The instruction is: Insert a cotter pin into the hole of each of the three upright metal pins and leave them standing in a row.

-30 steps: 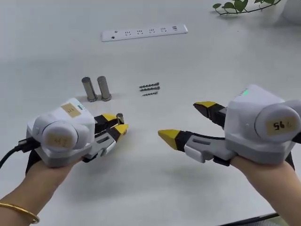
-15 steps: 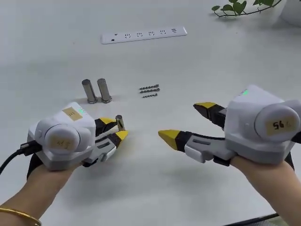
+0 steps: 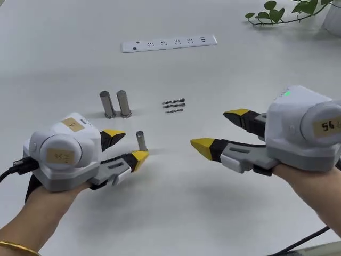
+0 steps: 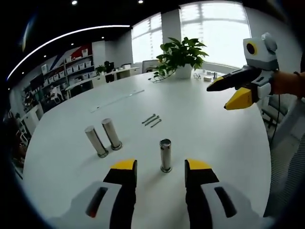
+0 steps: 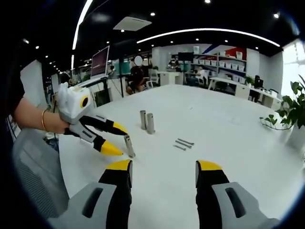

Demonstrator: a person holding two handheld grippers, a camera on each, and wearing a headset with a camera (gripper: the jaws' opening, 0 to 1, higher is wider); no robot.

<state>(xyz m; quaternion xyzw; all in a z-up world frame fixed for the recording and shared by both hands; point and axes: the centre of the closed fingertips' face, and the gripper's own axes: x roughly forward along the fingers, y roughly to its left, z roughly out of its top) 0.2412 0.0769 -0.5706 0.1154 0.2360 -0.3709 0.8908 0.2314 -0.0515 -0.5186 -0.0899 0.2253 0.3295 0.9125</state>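
One metal pin (image 3: 141,141) (image 4: 165,155) (image 5: 128,146) stands upright on the white table, alone. My left gripper (image 3: 128,145) (image 4: 161,166) (image 5: 118,140) is open, its yellow tips on either side of that pin's near side without touching it. Two more metal pins (image 3: 116,104) (image 4: 105,137) (image 5: 147,121) stand side by side farther back to the left. Three cotter pins (image 3: 174,105) (image 4: 151,119) (image 5: 183,143) lie together beyond the lone pin. My right gripper (image 3: 219,129) (image 4: 221,95) (image 5: 163,167) hovers open to the right, holding nothing.
A white power strip (image 3: 169,43) lies at the far side of the table (image 3: 176,197). A potted plant (image 3: 287,10) (image 4: 181,50) stands at the far right corner. A cable (image 3: 303,240) trails off the near right edge. A person (image 5: 138,71) sits in the room behind.
My left gripper has opened and let go of the metal pin, which now stands upright just ahead of the tips. The right gripper has barely moved.
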